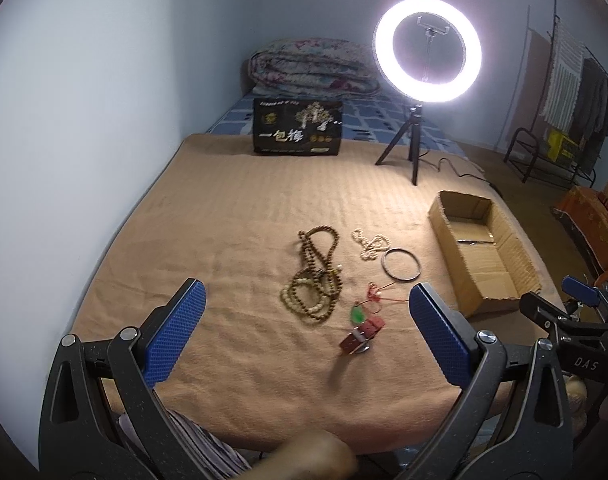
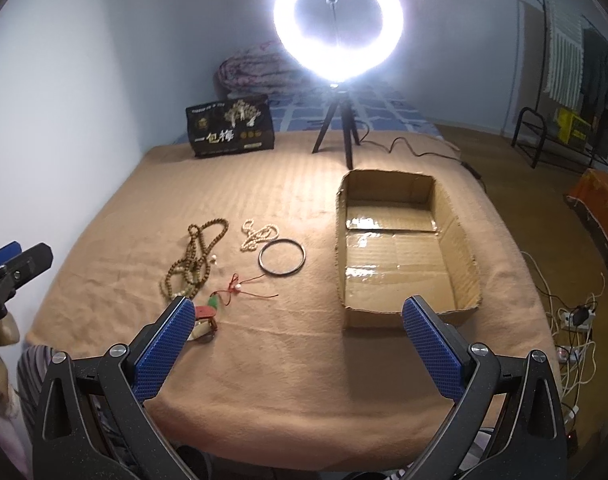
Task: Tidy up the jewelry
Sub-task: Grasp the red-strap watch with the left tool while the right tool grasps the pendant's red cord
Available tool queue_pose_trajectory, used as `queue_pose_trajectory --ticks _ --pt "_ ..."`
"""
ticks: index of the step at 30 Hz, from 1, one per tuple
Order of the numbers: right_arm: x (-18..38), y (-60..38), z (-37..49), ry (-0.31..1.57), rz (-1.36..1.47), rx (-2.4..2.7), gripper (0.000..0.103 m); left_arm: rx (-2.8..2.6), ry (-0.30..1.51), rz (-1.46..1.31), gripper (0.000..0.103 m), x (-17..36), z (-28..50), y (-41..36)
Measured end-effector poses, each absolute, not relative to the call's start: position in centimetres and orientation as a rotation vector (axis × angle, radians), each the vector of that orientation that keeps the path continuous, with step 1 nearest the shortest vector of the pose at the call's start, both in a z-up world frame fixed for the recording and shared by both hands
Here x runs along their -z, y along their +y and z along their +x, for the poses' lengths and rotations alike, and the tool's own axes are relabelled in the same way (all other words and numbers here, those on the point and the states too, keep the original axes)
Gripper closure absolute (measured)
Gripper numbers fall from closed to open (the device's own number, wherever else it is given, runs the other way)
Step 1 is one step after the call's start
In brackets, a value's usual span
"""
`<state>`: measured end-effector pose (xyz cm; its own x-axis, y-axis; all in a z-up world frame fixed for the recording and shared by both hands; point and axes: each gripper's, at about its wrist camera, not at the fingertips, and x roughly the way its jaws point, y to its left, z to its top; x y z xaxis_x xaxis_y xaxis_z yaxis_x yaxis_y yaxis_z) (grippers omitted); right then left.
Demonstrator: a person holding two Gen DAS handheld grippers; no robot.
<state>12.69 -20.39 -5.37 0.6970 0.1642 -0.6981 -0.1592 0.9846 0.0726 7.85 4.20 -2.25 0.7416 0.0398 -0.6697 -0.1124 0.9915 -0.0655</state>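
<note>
Jewelry lying loose on the tan blanket of the bed, just left of the cardboard box: brown bead strands, pale bead string, metal bangle, red-cord pendant. Both sets of jaws, left gripper and right gripper, hovering wide apart, gripping nothing. Likely risking tangles: bead loops overlapping, red cord trailing toward the bangle, so possibly dragging a neighbour along. Also risking thin bangle slipping from wide pads, or soft blanket bunching under a pinch.
</note>
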Motion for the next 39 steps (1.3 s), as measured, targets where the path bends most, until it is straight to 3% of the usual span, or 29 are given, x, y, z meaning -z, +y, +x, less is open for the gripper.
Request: queue_pose_trajectory --ticks 4,10,18,22,24,28,31,33,39 --pt "6.3 -20.1 14.0 0.806 0.009 -0.203 0.000 -0.057 0.756 -0.121 0.000 3.2 8.2 5.2" --pt "8.0 -19.7 16.8 0.860 0.004 -0.250 0.001 0.030 0.829 -0.143 0.014 5.4 9.1 5.5" --pt "11.9 -17.9 21.3 1.019 0.075 -0.419 0.035 0.152 0.942 -0.148 0.039 9.3 11.1 3.8" --pt "13.7 -15.8 23.3 1.064 0.031 -0.478 0.043 0.196 0.977 -0.119 0.045 10.9 12.1 2.7" --pt "14.4 -14.7 24.0 1.080 0.003 -0.498 0.053 0.227 0.988 -0.109 0.047 11.7 12.8 2.3" --pt "15.8 -13.7 25.2 1.106 0.031 -0.533 0.056 0.272 1.010 -0.097 0.051 12.8 13.8 1.7" --pt "16.8 -14.0 26.0 1.132 0.075 -0.533 0.064 0.297 1.020 -0.085 0.052 13.7 14.5 1.2" --pt "17.4 -14.2 26.1 1.148 0.100 -0.546 0.068 0.309 1.039 -0.083 0.058 14.3 15.0 1.0" --pt "19.2 -13.3 26.0 1.209 0.120 -0.592 0.075 0.339 1.040 -0.072 0.058 15.3 15.5 0.4"
